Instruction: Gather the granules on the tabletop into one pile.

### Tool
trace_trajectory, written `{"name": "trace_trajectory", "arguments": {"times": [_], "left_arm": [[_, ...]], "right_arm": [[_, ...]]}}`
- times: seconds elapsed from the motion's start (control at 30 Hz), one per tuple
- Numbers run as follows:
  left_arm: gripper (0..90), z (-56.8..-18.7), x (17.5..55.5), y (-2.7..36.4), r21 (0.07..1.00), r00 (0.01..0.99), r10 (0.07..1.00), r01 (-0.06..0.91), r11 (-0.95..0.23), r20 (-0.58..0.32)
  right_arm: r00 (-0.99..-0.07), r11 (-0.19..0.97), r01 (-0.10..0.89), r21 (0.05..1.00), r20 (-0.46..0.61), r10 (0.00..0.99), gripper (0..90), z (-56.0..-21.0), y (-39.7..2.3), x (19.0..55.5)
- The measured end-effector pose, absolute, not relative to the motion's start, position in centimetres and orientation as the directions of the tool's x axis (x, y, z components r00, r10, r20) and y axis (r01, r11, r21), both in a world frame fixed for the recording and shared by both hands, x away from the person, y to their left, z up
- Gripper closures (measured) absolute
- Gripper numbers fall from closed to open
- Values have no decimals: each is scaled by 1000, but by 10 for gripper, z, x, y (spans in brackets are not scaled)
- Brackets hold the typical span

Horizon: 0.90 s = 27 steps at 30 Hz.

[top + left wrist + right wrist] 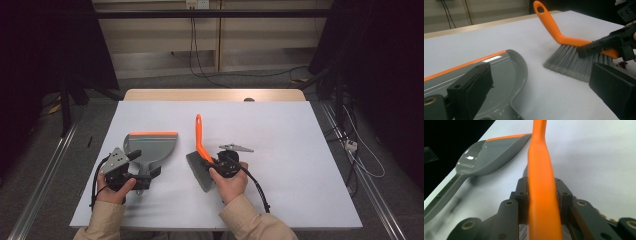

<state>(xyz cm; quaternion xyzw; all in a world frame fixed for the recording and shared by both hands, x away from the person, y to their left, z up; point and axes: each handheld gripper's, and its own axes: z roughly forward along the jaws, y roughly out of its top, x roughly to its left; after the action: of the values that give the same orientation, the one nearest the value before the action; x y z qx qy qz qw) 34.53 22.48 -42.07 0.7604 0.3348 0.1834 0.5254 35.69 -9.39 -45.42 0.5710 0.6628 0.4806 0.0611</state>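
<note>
the left gripper (134,169) sits at the handle end of the grey dustpan (151,146), which lies flat on the table (300,165); whether its jaws pinch that handle i cannot tell. to its right the brush (574,58) rests bristles-down beside the pan, the right gripper (216,161) clamped on its orange back. sweeping looks underway; next, draw the small dark crumbs (622,64) leftward toward the pan's orange lip.

Right tool (216,161) clamped shut, left tool (142,172) with jaws parted, both hands low over the table.
</note>
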Motion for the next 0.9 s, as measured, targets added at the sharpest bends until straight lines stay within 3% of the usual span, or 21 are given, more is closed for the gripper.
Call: {"name": "trace_trajectory", "arguments": {"times": [0.9], "left_arm": [[46, -422, 346, 221, 920, 709, 701, 321, -223, -77]], "right_arm": [[-286, -154, 696, 701, 467, 837, 702, -453, -129, 353]]}}
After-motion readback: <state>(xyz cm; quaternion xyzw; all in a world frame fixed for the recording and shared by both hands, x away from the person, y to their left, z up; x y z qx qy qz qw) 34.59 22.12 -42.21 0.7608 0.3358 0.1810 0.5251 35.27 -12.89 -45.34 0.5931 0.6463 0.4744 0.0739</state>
